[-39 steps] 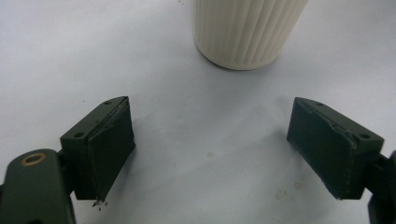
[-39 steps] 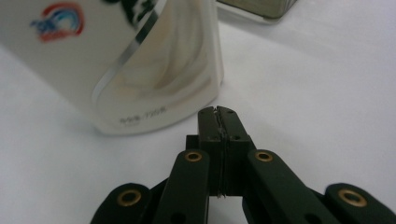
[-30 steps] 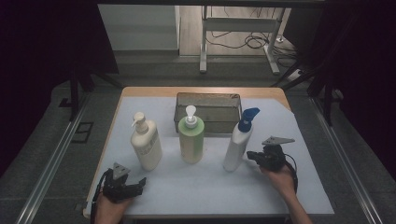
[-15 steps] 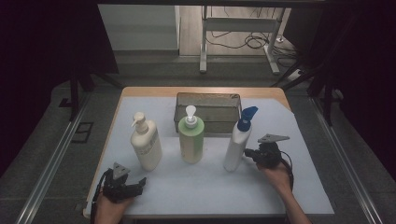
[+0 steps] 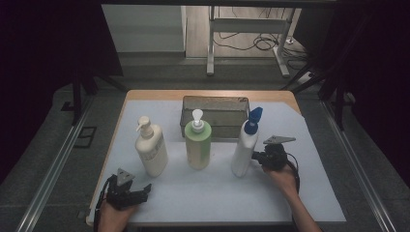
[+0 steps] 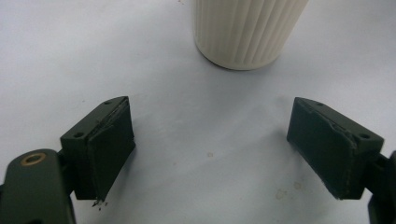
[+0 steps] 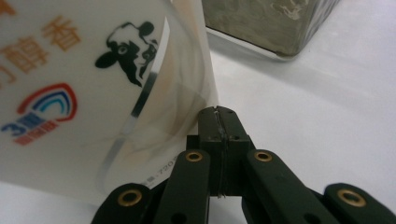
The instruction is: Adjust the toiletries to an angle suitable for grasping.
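Three pump bottles stand in a row on the white sheet: a cream one (image 5: 151, 154), a green one (image 5: 198, 147) and a white one with a blue pump (image 5: 244, 147). My right gripper (image 5: 256, 157) lies level just right of the white bottle. In the right gripper view its jaws are shut with nothing between them, and the tips (image 7: 218, 116) rest against the side of the white bottle (image 7: 93, 84), which has a cow printed on it. My left gripper (image 5: 140, 189) sits near the front left edge, open, facing the base of the cream bottle (image 6: 245, 32) a short way ahead.
A grey metal basket (image 5: 215, 104) stands behind the green bottle and shows close by in the right gripper view (image 7: 271, 23). The wooden table edge (image 5: 203, 93) runs along the far side. Dark floor and rails surround the table.
My right gripper has edged a little left, toward the white bottle. The left gripper and the bottles have stayed where they were.
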A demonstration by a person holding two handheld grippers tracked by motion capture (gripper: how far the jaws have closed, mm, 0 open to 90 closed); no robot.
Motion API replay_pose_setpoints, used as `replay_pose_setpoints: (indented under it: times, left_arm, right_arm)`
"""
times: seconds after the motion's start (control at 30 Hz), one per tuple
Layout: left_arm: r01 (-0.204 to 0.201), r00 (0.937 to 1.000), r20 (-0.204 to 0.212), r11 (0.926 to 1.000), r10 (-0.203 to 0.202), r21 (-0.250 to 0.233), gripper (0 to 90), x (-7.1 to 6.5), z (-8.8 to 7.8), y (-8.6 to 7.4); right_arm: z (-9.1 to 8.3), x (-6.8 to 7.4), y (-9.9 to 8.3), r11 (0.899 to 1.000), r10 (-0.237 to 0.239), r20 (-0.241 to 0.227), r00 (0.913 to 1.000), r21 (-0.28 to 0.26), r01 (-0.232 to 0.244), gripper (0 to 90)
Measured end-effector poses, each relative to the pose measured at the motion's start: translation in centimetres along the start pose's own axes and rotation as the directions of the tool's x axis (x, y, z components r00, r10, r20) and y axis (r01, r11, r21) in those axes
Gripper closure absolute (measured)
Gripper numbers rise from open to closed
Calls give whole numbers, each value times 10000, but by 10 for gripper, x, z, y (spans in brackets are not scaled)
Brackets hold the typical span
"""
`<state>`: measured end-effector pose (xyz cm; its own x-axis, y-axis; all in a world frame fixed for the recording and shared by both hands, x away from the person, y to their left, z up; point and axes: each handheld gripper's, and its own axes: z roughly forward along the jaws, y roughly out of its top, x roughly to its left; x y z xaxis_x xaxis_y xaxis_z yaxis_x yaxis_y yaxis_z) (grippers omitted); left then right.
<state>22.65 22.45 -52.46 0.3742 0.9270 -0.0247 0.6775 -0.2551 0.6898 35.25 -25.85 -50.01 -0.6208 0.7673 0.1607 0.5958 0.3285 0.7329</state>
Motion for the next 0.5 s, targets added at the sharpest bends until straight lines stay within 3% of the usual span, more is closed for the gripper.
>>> replay_pose_setpoints:
  times: [0.5]
  left_arm:
    - [0,10000,-7,10000,0,-9,145,0,0,0]
  right_arm:
    - [13,0,5,9999,-67,162,9998,145,65,894]
